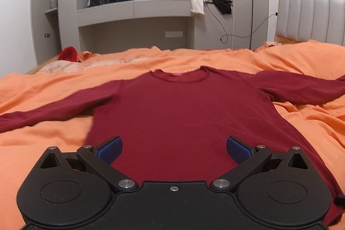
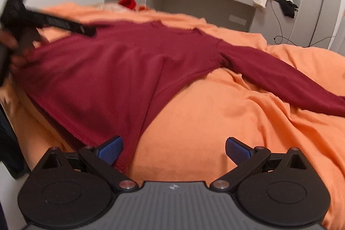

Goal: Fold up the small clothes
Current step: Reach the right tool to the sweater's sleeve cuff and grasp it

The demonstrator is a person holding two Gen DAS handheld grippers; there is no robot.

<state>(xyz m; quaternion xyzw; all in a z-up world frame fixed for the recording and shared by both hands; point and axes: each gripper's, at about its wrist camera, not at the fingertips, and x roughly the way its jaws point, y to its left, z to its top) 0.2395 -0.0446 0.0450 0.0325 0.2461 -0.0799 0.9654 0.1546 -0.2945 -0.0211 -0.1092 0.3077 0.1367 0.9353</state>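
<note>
Maroon knit fills both of my wrist views: a small long-sleeved shirt (image 1: 172, 109) lies face up and flat on the orange bedcover (image 1: 291, 61), collar away from me at twelve o'clock, hem toward me at six, sleeves spread out to roughly nine and three. My left gripper (image 1: 174, 149) hangs over the middle of the hem, blue pads spread wide with nothing between them, only shirt body beneath. My right gripper (image 2: 174, 150) sits off the garment's right side, jaws likewise released and empty; its left pad (image 2: 111, 152) is just over the shirt's near hem corner (image 2: 120, 165), while bare bedcover shows between the pads. In the right wrist view the left tool appears, blurred, at about ten o'clock over the shirt's far side.

The shirt's long axis runs from six to twelve in the left view, straight ahead of that gripper. I judge the fold not yet begun. The right sleeve (image 2: 280, 81) stretches toward two to three o'clock from my right gripper, making that hand the nearer one for bringing the sleeve in across the body; the left sleeve (image 1: 49, 111) falls to the left hand.
</note>
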